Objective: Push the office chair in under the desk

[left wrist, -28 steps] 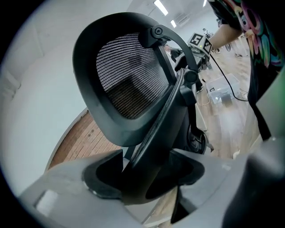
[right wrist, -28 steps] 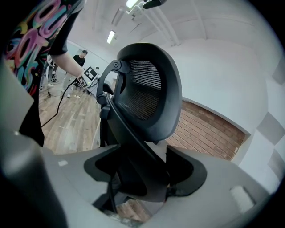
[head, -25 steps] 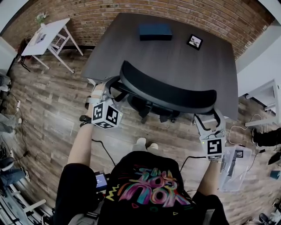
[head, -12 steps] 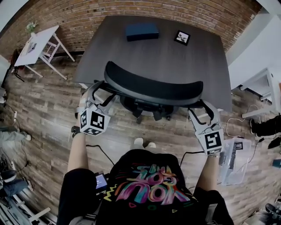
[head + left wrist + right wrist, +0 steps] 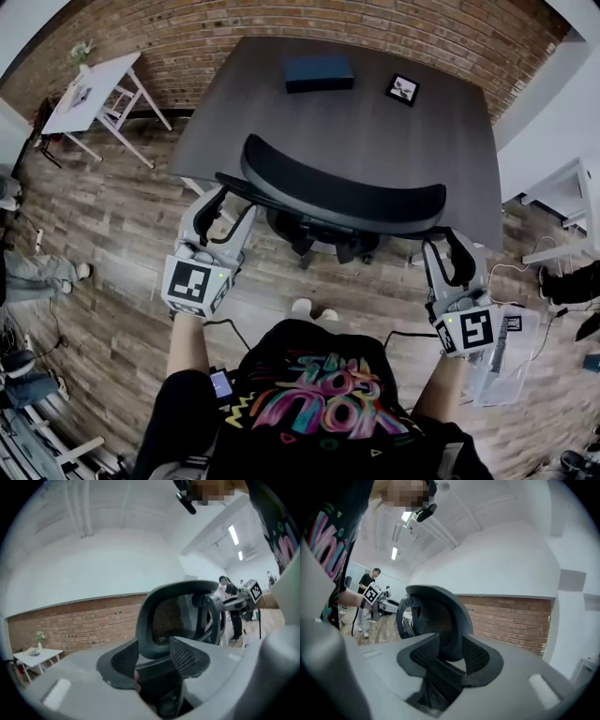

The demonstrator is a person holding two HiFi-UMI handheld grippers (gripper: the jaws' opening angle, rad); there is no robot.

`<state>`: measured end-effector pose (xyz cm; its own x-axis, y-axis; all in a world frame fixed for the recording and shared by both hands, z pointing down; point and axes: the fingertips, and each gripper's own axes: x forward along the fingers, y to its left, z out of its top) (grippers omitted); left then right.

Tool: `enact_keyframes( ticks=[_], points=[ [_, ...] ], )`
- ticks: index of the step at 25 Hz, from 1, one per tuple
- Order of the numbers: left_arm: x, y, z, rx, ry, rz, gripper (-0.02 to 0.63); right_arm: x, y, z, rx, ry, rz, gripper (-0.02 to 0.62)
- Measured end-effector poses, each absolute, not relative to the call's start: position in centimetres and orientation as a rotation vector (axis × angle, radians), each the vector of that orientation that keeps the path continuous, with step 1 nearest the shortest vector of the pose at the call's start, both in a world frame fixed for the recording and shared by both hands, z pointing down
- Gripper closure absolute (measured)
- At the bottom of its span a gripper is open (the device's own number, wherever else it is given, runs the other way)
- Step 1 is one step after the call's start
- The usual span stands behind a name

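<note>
The black office chair's curved backrest [image 5: 342, 192] stands in front of the dark grey desk [image 5: 375, 122], its seat partly under the desk edge. My left gripper [image 5: 230, 199] sits at the backrest's left end and my right gripper [image 5: 448, 242] at its right end. In the left gripper view the jaws have just been closing, and the mesh pads of the gripper [image 5: 154, 656] now press on the backrest's rim [image 5: 145, 620]. The right gripper [image 5: 449, 656] has also just been closing and now clamps the rim [image 5: 450, 616].
On the desk lie a dark blue box [image 5: 319, 72] and a small framed picture [image 5: 402, 89]. A white table [image 5: 89, 89] stands at the back left by the brick wall. A clear plastic bin [image 5: 502, 356] sits on the wood floor at my right.
Both grippers have moved from beside the chair's sides up onto the two ends of the backrest. The left one has rolled. Both pairs of jaws have narrowed onto the rim.
</note>
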<state>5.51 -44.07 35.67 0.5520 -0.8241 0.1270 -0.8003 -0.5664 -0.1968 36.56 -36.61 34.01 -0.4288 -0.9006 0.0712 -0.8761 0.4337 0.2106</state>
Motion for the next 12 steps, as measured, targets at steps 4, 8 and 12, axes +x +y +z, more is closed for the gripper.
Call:
enact_keyframes(
  ticks=[4, 8, 12],
  points=[
    [7.5, -42.6, 32.8, -2.760, 1.396, -0.074, 0.414, 36.5, -36.1, 31.4, 1.673, -2.593, -0.205, 0.468],
    [9.8, -41.3, 31.2, -2.758, 1.363, -0.025, 0.471, 35.7, -35.4, 30.1, 1.699, -2.603, -0.245, 0.497],
    [11.1, -40.7, 31.5, -2.753, 1.348, -0.054, 0.522, 35.5, -35.3, 30.4, 1.715, -2.587, -0.243, 0.538]
  ],
)
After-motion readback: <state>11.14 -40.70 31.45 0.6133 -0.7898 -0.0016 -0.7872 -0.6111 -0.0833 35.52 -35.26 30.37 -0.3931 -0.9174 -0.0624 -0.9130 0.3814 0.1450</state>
